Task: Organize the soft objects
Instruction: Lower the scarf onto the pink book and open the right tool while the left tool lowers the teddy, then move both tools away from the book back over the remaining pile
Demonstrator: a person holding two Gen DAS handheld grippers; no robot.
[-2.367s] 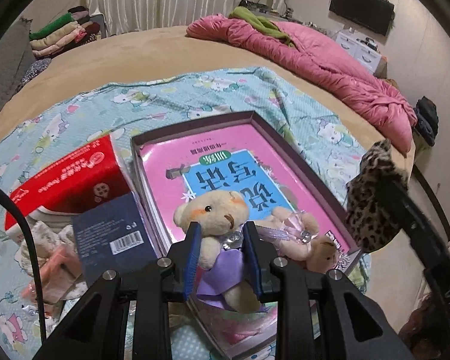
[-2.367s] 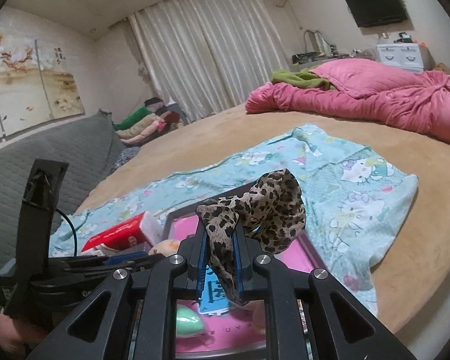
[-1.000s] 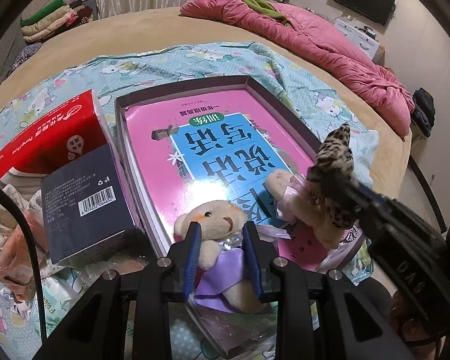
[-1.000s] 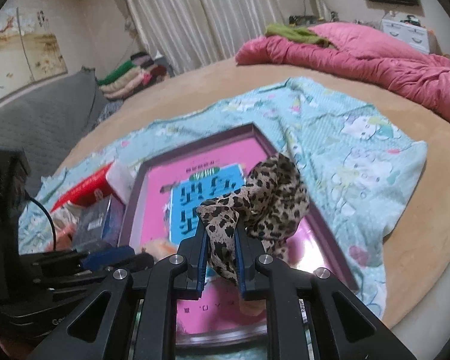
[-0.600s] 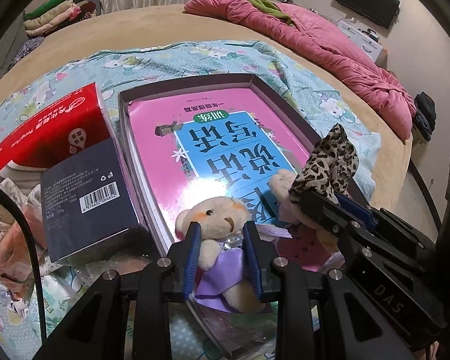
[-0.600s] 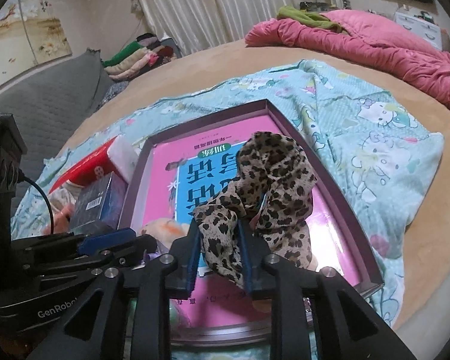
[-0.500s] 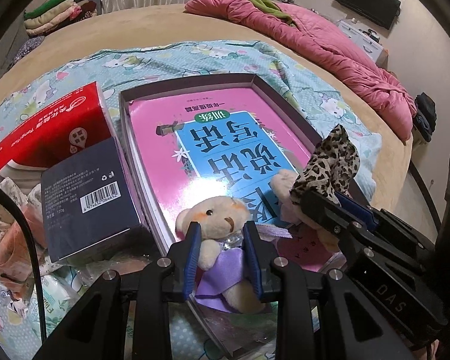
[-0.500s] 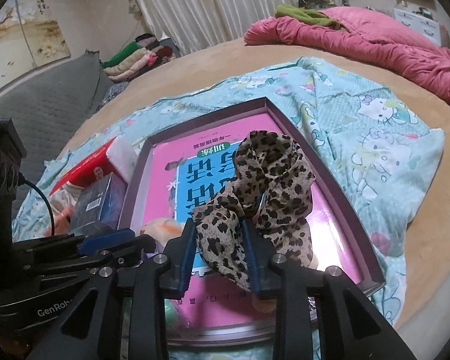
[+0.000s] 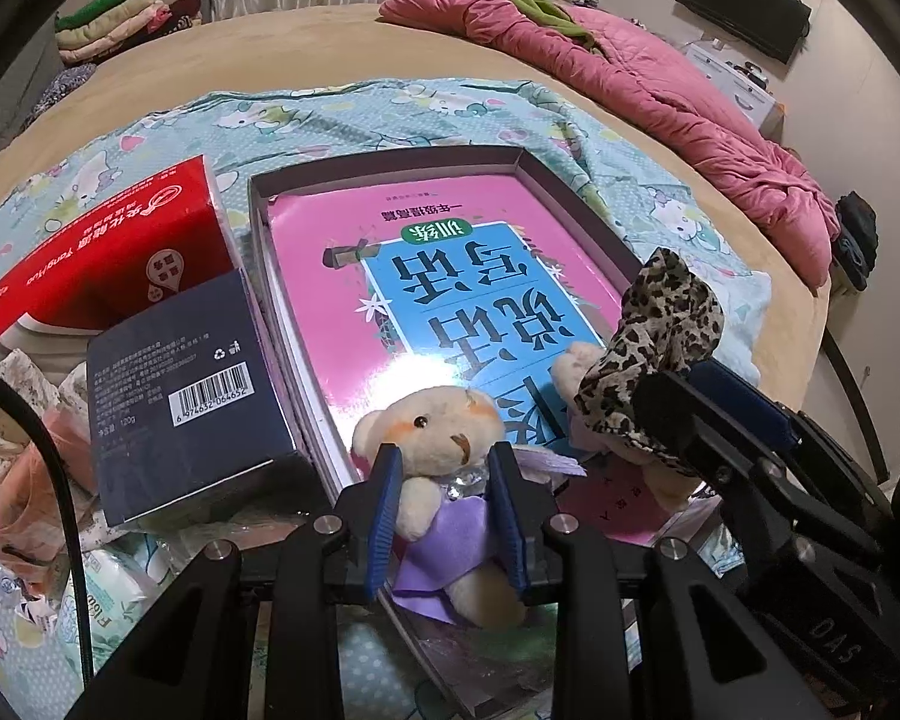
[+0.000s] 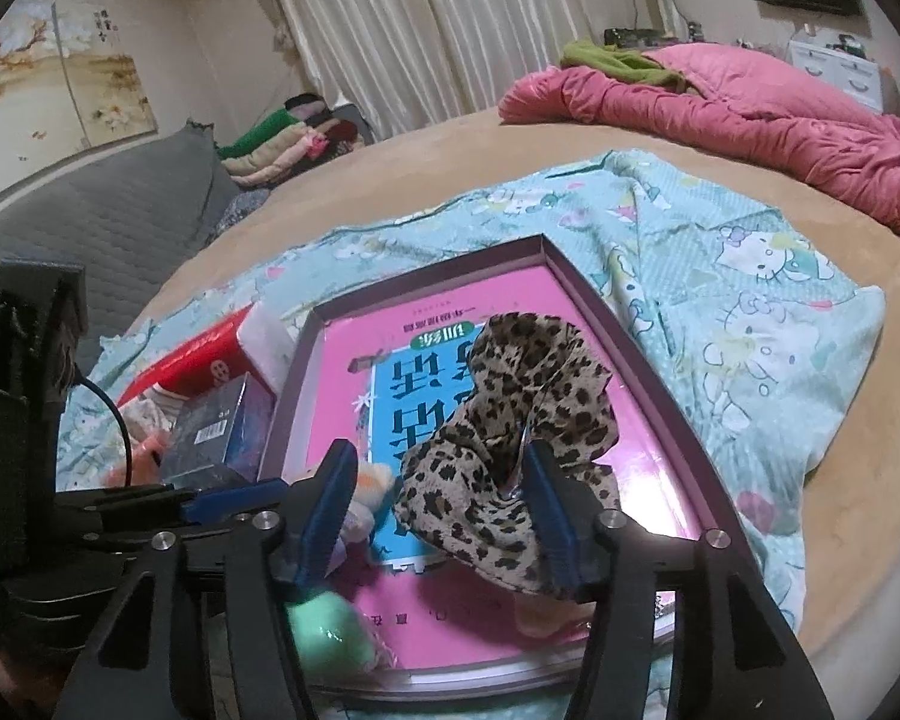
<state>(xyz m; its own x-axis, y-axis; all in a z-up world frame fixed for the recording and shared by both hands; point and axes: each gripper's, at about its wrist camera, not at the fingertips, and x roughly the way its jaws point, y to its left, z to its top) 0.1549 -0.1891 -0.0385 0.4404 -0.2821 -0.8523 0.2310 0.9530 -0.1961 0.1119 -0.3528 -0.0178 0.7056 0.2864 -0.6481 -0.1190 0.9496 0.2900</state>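
1. Small cream plush teddy bear (image 9: 435, 456) in a purple felt dress, upright, squeezed between the left gripper (image 9: 447, 516) pads.
2. Crumpled leopard-print fabric scrunchie (image 10: 510, 438) (loosely heaped) lying between the parted right gripper (image 10: 441, 510) fingers, on the pink book.

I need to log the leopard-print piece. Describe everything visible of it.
The leopard-print fabric is thin, soft cloth, tan with dark spots, crumpled into a loose upright bunch. It sits in the purple tray on the pink book, against a small plush toy. The right gripper straddles it; its jaws have just been opening, one pad still against the cloth, the other clear of it.
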